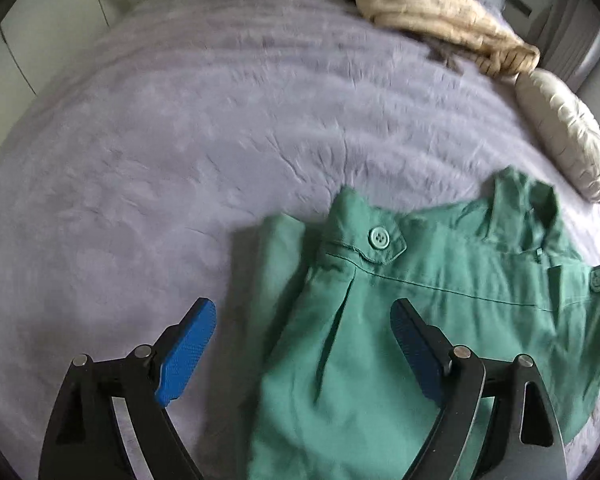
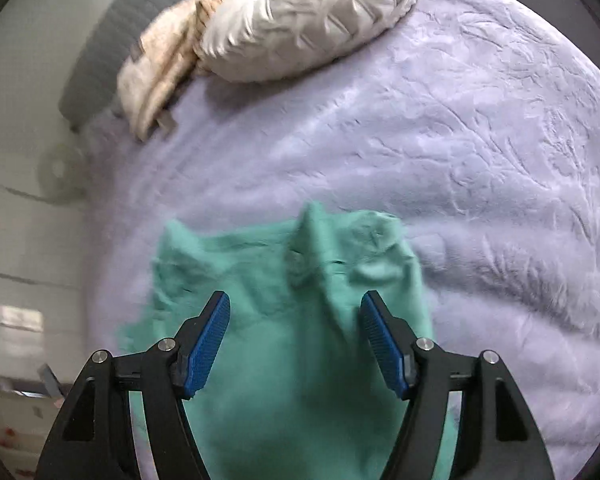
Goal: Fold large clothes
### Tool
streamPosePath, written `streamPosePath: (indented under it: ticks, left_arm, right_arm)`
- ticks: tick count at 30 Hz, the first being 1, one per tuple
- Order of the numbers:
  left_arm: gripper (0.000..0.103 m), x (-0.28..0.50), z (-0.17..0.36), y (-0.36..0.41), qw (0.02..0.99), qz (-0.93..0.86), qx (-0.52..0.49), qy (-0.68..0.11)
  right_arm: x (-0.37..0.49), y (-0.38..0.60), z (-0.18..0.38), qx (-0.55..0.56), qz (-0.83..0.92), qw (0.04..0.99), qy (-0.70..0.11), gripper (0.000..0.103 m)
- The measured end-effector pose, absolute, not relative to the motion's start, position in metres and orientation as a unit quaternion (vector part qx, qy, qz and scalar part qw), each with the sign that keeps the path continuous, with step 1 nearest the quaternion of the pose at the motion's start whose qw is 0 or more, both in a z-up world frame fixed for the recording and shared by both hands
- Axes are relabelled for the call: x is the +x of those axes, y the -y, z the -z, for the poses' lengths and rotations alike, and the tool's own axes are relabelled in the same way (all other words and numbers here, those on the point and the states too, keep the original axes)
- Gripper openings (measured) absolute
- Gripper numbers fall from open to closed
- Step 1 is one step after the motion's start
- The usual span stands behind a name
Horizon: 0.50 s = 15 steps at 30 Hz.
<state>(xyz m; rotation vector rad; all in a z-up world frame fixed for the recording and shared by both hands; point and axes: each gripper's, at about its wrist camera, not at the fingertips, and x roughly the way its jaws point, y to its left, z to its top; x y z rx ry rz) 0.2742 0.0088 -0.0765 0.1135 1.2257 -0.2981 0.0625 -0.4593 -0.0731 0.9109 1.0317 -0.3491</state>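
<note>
A green garment (image 1: pixel 420 320) lies on a bed covered with a lilac plush blanket (image 1: pixel 180 160), folded into a fairly compact shape with its waistband or collar end toward the far side. From the left wrist view a tab with one green button (image 1: pixel 379 237) sits near the garment's far edge, a stitched seam runs across below it, and a pleat drops from the seam toward the near side. The left gripper (image 1: pixel 304 320) hangs over the garment's left part with its jaws spread wide: its left blue pad is over bare blanket just left of the cloth, its right pad is over the green fabric, and neither pad is seen pinching anything. From the right wrist view, which is rather blurred, the right gripper (image 2: pixel 296 320) is above the same green garment (image 2: pixel 292 380), its jaws also spread apart with cloth showing below and between them but no fold caught by the pads. The garment's far edge there rises in a few rumpled points. Farther away on the bed a white ruched cushion (image 2: pixel 300 20) lies beside a beige knitted piece (image 2: pixel 160 68), touching it; the same cushion (image 1: pixel 568 140) and beige piece (image 1: pixel 440 12) appear at the far right in the left wrist view, well apart from the green garment.
</note>
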Motion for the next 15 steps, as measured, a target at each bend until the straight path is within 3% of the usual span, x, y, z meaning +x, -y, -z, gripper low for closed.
streamPosePath:
  ticks: [3, 5, 6, 7, 9, 15]
  left_arm:
    - [0.089, 0.284, 0.104, 0.008, 0.793, 0.134, 0.069, -0.590]
    - [0.067, 0.287, 0.118, 0.017, 0.783, 0.137, 0.074, -0.602]
    - [0.041, 0.285, 0.120, 0.019, 0.783, 0.131, 0.079, -0.603]
    - [0.027, 0.283, 0.117, 0.018, 0.788, 0.120, 0.084, -0.598]
    - [0.013, 0.277, 0.105, 0.010, 0.800, 0.122, 0.071, -0.583]
    - [0.011, 0.269, 0.088, -0.023, 0.821, 0.105, 0.072, -0.557]
  right_arm:
    - [0.068, 0.460, 0.094, 0.391, 0.177, 0.750, -0.503, 0.072]
    - [0.070, 0.460, 0.107, 0.381, 0.188, 0.743, -0.518, 0.059]
    - [0.071, 0.460, 0.112, 0.380, 0.187, 0.740, -0.522, 0.027]
    - [0.072, 0.458, 0.116, 0.381, 0.183, 0.739, -0.525, 0.007]
    - [0.071, 0.451, 0.105, 0.366, 0.177, 0.753, -0.517, 0.006]
    - [0.082, 0.428, 0.058, 0.281, 0.110, 0.818, -0.490, 0.006]
